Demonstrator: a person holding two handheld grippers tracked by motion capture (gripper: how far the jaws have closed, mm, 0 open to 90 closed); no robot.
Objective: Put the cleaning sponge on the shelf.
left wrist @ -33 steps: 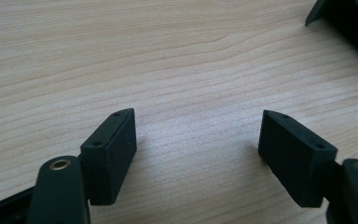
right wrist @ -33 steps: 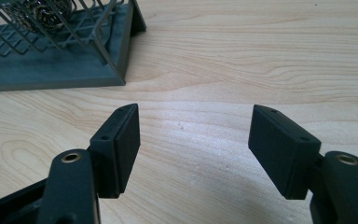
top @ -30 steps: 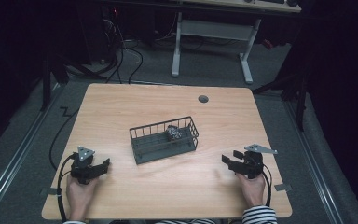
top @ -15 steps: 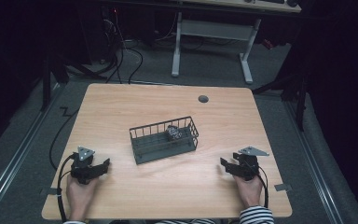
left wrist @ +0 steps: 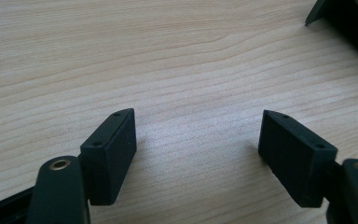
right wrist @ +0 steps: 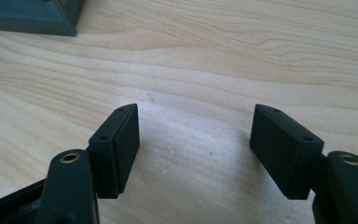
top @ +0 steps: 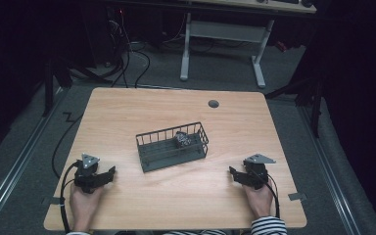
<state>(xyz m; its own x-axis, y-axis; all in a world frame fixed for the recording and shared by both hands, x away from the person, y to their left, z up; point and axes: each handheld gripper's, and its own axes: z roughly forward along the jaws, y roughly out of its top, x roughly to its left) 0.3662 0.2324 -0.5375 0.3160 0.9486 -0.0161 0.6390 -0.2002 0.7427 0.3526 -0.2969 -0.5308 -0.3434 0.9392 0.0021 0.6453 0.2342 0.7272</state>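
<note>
Your left gripper [top: 108, 172] rests low on the wooden surface [top: 127, 117] near its front left corner, jaws spread wide with nothing between them. In the left gripper view that same gripper [left wrist: 198, 135] shows only bare wood grain in the gap, and a dark corner of the wire basket [left wrist: 349, 18] sits at the upper right. Your right gripper [top: 233, 173] lies near the front right corner, likewise parted and empty. In the right gripper view, your right gripper [right wrist: 193, 133] frames bare wood, and the basket's dark base [right wrist: 28, 16] crosses the upper left.

The dark wire basket [top: 149, 159] stands at the middle of the surface, between your two grippers and apart from both. A small dark and pale object [top: 183, 140] lies inside it toward the right end; you cannot tell what it is. A round grommet [top: 213, 104] sits near the far edge.
</note>
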